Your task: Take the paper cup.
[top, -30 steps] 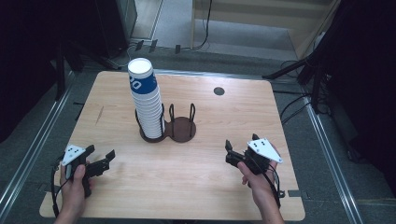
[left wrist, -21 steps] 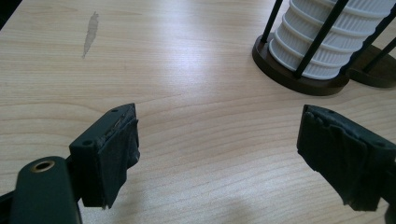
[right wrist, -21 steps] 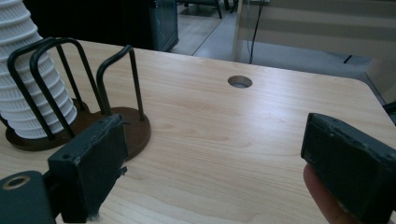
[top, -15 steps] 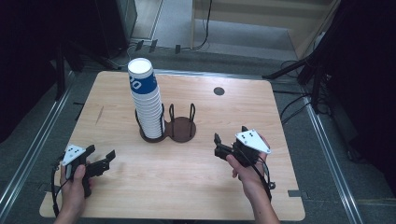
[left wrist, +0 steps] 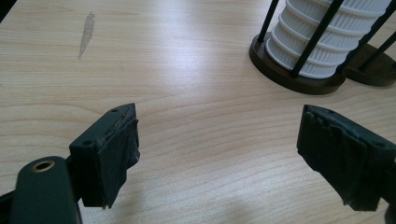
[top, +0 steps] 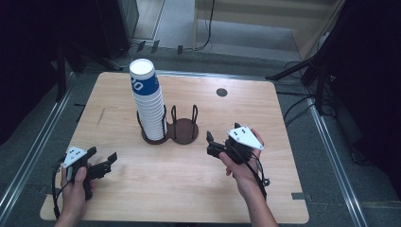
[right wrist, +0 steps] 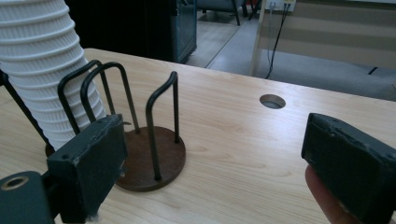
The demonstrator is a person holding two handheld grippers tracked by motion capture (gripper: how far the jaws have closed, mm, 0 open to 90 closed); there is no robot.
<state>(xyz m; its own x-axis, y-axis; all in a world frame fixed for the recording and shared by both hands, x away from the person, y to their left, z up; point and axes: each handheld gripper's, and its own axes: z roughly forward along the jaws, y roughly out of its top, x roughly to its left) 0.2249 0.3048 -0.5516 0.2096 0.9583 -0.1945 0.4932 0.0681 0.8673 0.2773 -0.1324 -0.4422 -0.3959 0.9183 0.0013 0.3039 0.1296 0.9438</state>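
Left claw (top: 101,161): held low over the counter's (top: 198,198) near left corner; jaws seen standing apart, nothing between them.
Right claw (top: 209,144): held just right of the rack (top: 184,130), pointed at it; jaws seen apart, nothing gripped.
Cups (top: 147,101): stacked tall and upright in the rack's left ring.
Rack: set at mid-counter; its right ring is seen bare.
Hole (top: 222,92): cut in the counter behind the rack.

Hand-held gripper (left wrist: 219,154), jaws apart over bare table (left wrist: 187,70); stacked white cups (left wrist: 327,37), seemingly in a wire holder (left wrist: 299,77).
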